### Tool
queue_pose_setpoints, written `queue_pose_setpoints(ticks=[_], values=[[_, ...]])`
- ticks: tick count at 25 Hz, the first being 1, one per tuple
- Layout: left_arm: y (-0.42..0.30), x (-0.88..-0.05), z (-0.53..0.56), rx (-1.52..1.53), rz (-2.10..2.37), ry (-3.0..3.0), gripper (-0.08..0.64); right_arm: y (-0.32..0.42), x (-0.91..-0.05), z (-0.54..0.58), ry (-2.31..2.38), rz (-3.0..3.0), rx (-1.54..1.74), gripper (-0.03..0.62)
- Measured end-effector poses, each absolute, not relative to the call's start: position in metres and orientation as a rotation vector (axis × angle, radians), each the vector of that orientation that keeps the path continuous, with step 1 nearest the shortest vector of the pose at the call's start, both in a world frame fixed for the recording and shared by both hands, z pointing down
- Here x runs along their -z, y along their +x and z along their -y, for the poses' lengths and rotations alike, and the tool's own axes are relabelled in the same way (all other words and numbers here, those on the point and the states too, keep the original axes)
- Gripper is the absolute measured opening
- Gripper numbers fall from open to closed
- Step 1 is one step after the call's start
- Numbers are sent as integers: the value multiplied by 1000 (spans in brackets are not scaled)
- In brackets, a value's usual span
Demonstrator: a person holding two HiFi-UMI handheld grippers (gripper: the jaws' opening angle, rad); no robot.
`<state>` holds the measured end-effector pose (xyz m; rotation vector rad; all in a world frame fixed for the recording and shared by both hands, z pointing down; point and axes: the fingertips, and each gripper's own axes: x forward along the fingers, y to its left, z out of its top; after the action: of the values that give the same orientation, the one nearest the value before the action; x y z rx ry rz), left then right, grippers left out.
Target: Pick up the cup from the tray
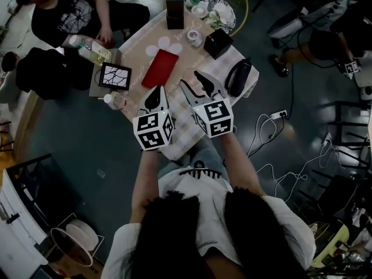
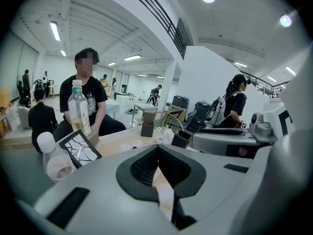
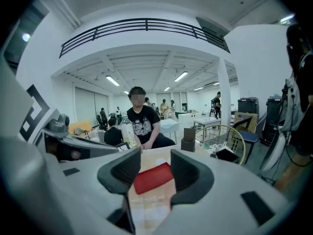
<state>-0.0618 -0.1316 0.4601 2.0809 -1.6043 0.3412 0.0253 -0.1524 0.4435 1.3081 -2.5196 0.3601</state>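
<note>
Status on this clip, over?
Both empty: left gripper shut, right gripper open, short of the red tray. Tray holds no cup; what looks like a small white cup sits beyond it, untouched. No obstruction seen.

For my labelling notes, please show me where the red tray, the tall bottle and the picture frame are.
red tray [image 1: 160, 68], head view, middle of its red surface.
tall bottle [image 2: 78, 112], left gripper view, its body below the cap.
frame [image 1: 115, 76], head view, middle of its patterned face.
</note>
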Motion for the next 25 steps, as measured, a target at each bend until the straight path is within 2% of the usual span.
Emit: queue_pose_setpoints(ticks=[3, 6, 8, 25], values=[[-63, -455, 122, -318, 1593, 2097, 5, 21, -443, 138, 1329, 2500, -359, 146], [-64, -451, 113, -295, 1583, 2110, 6, 22, -439, 129, 1372, 2474, -345, 42], [-65, -449, 108, -287, 1580, 2118, 5, 23, -437, 124, 1405, 2461, -347, 9], [-70, -446, 92, -267, 1555, 2159, 5, 16, -436, 105, 1448, 2392, -349, 6]])
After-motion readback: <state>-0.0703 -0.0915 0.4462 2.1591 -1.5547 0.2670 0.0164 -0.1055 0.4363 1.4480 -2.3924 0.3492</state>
